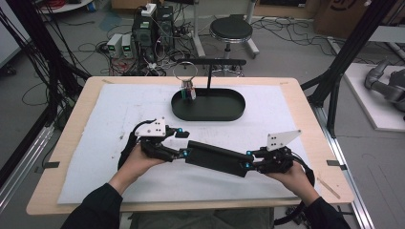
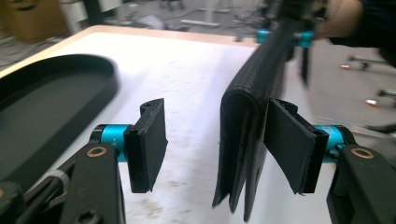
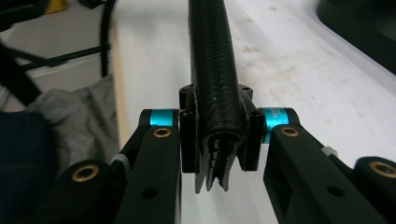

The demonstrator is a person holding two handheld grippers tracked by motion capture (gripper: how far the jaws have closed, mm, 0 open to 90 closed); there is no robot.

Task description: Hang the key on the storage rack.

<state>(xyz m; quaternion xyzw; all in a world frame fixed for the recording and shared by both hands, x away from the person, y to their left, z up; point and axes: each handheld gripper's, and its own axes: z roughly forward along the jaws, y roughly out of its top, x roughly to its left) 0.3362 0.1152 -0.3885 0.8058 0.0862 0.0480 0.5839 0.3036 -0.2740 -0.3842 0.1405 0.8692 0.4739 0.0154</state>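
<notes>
Holding long black wallet (image 1: 215, 158) up near front edge of tabletop, long way running L to R, w/ right gripper (image 1: 249, 159) pinching its R end tight & left gripper (image 1: 182, 143) wide open around L end, one pad (image 2: 290, 145) touching.

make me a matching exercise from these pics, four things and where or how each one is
Things:
1. left tool
2. right tool
3. wallet
4. tray

States:
A. shut on one end of the wallet
B. black oval, at the far middle of the table
C. held between the two tools above the mat
D. open, one jaw against the wallet, the other apart

Pairs: 1-D, 2-A, 3-C, 4-B
</notes>
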